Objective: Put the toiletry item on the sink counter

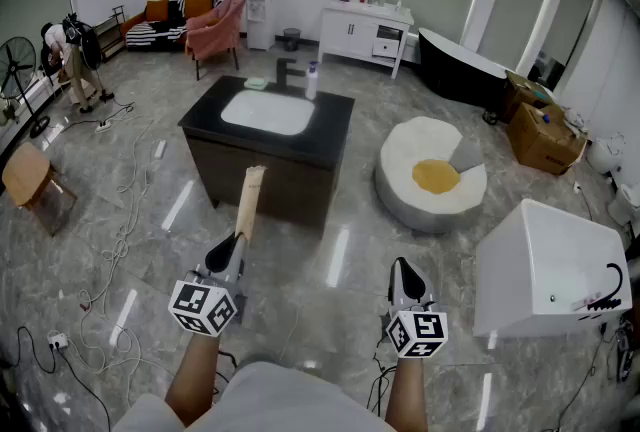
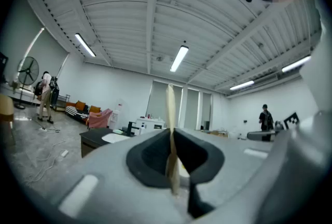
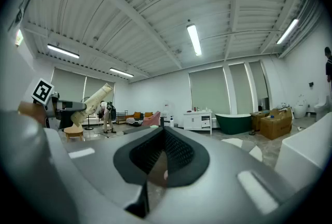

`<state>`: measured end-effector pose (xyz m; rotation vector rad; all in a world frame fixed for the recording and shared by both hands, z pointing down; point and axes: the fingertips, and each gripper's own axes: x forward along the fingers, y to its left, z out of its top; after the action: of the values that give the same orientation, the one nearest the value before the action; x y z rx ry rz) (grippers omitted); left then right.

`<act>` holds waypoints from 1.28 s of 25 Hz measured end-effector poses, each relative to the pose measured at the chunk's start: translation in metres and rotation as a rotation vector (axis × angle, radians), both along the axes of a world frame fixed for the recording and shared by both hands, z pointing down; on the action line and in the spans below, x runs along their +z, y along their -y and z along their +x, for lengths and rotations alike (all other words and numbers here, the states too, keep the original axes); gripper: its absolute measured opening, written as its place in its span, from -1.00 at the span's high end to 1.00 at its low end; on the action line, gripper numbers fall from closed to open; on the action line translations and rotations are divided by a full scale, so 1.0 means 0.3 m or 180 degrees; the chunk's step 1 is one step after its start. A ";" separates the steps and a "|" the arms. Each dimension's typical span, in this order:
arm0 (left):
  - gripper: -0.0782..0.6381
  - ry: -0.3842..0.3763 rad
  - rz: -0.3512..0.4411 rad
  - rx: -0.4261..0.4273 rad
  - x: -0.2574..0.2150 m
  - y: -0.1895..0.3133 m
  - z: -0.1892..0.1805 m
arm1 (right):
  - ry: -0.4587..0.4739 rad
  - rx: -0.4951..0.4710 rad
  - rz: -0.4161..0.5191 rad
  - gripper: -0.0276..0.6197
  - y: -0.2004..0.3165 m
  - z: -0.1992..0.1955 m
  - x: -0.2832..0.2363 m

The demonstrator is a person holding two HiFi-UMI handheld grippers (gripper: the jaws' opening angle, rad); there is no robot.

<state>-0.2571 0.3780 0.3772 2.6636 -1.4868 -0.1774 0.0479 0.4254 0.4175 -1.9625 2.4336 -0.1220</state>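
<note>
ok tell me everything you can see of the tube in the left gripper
The tube is long, cream-coloured and looks like soft plastic. Its near end is clamped between the shut jaws of the left gripper. The rest juts forward toward the sink counter, held in mid-air and touching nothing else.

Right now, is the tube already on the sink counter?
No, the tube is clamped in the left claw, over the floor short of the counter.

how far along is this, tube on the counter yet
Done: the tube is clamped in the left gripper. In hand: it's held in the air, well short of the sink counter. Left: reach the counter and set it down. The right gripper is shut and empty.
</note>
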 end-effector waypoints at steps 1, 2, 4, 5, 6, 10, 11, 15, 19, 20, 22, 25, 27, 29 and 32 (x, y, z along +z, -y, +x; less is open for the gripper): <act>0.73 0.0003 -0.0005 -0.0003 0.002 -0.002 0.001 | 0.0003 0.0006 -0.0010 0.90 -0.001 0.003 0.002; 0.73 0.0005 -0.0011 -0.0005 0.003 -0.004 0.003 | 0.0007 0.0012 -0.0019 0.90 -0.002 0.006 0.004; 0.73 0.0008 -0.0019 -0.0001 0.003 -0.011 0.007 | 0.0009 0.0025 -0.0027 0.90 -0.010 0.012 0.003; 0.73 0.0008 -0.0021 0.0002 0.001 -0.015 0.009 | 0.0008 0.0029 -0.0024 0.90 -0.014 0.013 0.000; 0.73 0.0007 -0.0020 0.0003 -0.001 -0.017 0.010 | 0.0005 0.0031 -0.0018 0.90 -0.017 0.014 -0.004; 0.73 -0.0006 -0.0012 0.0007 -0.001 -0.015 0.020 | -0.0006 0.0042 -0.0010 0.90 -0.019 0.024 -0.003; 0.73 0.0001 -0.0012 0.0013 0.001 -0.017 0.025 | -0.0002 0.0048 -0.0011 0.90 -0.022 0.028 -0.002; 0.74 0.0053 -0.0025 0.0036 0.007 -0.021 0.047 | 0.0003 0.0061 0.0006 0.90 -0.032 0.043 -0.009; 0.75 0.0107 -0.0045 0.0045 0.013 -0.022 0.074 | 0.0020 0.0013 0.0031 0.91 -0.038 0.056 -0.014; 0.75 0.0113 -0.0047 0.0051 0.013 -0.021 0.081 | 0.0034 -0.0006 0.0027 0.91 -0.038 0.058 -0.012; 0.75 0.0143 -0.0046 0.0070 0.019 -0.018 0.100 | 0.0062 -0.0029 0.0010 0.91 -0.036 0.062 -0.002; 0.75 0.0155 -0.0056 0.0089 0.040 -0.012 0.129 | 0.0085 -0.0049 -0.0014 0.91 -0.030 0.073 0.021; 0.75 0.0149 -0.0073 0.0090 0.049 -0.005 0.139 | 0.0089 -0.0063 -0.0035 0.91 -0.024 0.079 0.033; 0.75 0.0137 -0.0094 0.0081 0.057 0.005 0.144 | 0.0098 -0.0084 -0.0059 0.91 -0.017 0.082 0.040; 0.76 0.0116 -0.0123 0.0062 0.071 0.035 0.145 | 0.0088 -0.0103 -0.0081 0.91 0.007 0.084 0.050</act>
<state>-0.2136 0.3673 0.3985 2.6640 -1.4585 -0.0982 0.0730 0.4234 0.4324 -1.9187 2.4594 -0.1800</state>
